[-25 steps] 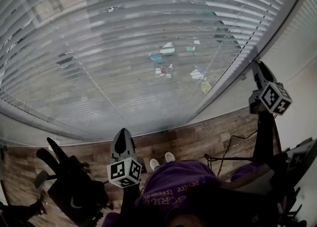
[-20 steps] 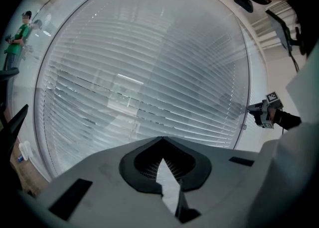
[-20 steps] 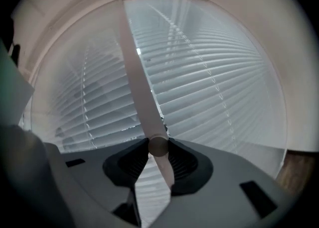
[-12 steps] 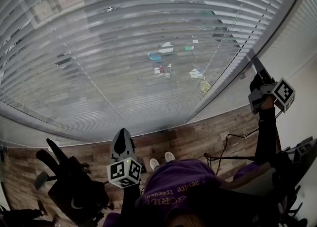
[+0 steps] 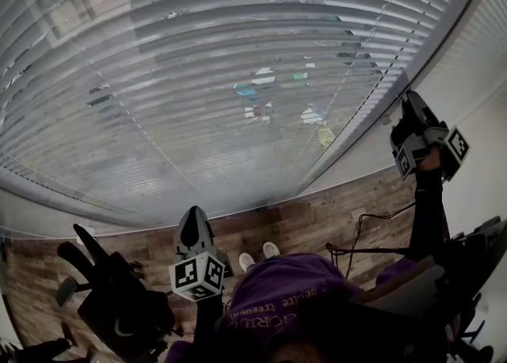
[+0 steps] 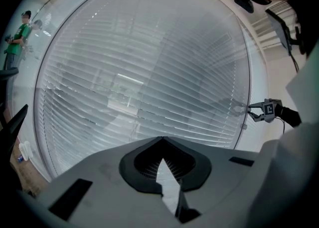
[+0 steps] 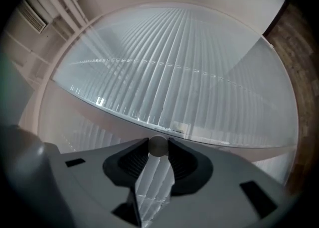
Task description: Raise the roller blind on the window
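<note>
A slatted grey blind (image 5: 238, 76) covers the whole window in front of me, also filling the left gripper view (image 6: 139, 72) and the right gripper view (image 7: 174, 72). My right gripper (image 5: 409, 106) is raised at the blind's right edge. Its jaws are closed on a small round grey wand end (image 7: 158, 146), held right at the tips (image 7: 158, 145). The same gripper shows small and far off in the left gripper view (image 6: 264, 111). My left gripper (image 5: 196, 228) hangs low in front of me, pointing at the blind, jaw tips together (image 6: 162, 140) and nothing between them.
A black office chair (image 5: 119, 306) stands at the lower left on the wooden floor (image 5: 317, 223). A black cable (image 5: 372, 227) runs across the floor to dark equipment (image 5: 475, 254) at the right. A white wall (image 5: 475, 76) borders the window. A person in green (image 6: 19, 33) stands far left.
The right gripper has rolled about its own axis at the blind's right edge, its marker cube turning round. The slats look more tilted and let less through. The left gripper stayed put.
</note>
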`<action>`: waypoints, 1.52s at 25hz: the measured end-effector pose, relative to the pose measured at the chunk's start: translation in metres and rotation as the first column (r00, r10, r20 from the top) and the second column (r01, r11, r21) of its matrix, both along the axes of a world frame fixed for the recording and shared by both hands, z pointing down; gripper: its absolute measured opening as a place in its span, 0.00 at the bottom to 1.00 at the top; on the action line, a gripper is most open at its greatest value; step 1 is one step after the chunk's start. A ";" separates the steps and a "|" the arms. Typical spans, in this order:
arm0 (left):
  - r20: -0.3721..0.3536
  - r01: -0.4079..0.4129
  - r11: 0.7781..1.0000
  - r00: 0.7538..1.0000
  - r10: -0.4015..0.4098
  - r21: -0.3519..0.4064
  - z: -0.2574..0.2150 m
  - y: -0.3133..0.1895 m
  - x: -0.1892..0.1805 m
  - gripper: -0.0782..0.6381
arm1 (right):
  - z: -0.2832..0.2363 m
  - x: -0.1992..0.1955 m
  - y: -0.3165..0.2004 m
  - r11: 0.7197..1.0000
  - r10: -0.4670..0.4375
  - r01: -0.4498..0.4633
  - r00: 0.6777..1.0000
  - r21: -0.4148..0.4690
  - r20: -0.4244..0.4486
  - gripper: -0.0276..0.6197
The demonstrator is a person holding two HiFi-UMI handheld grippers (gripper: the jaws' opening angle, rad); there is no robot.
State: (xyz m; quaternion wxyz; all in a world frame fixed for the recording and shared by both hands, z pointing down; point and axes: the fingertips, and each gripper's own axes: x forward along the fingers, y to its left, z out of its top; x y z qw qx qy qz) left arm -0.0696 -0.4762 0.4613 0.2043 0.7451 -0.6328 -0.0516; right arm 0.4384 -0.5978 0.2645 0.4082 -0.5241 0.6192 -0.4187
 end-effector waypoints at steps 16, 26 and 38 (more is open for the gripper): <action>0.003 -0.005 1.000 1.000 0.005 0.002 -0.002 -0.002 0.001 0.11 | -0.008 -0.010 0.009 1.000 0.014 -0.002 0.237 0.014 -0.971 0.33; 0.000 -0.003 1.000 1.000 0.003 0.005 -0.003 -0.001 0.003 0.11 | -0.014 -0.030 0.003 0.997 0.003 -0.064 -0.499 0.040 -0.867 0.24; 0.001 -0.005 1.000 1.000 0.005 0.005 -0.003 -0.004 0.005 0.11 | -0.008 -0.020 0.000 0.997 -0.020 -0.071 -0.276 -0.001 -0.961 0.23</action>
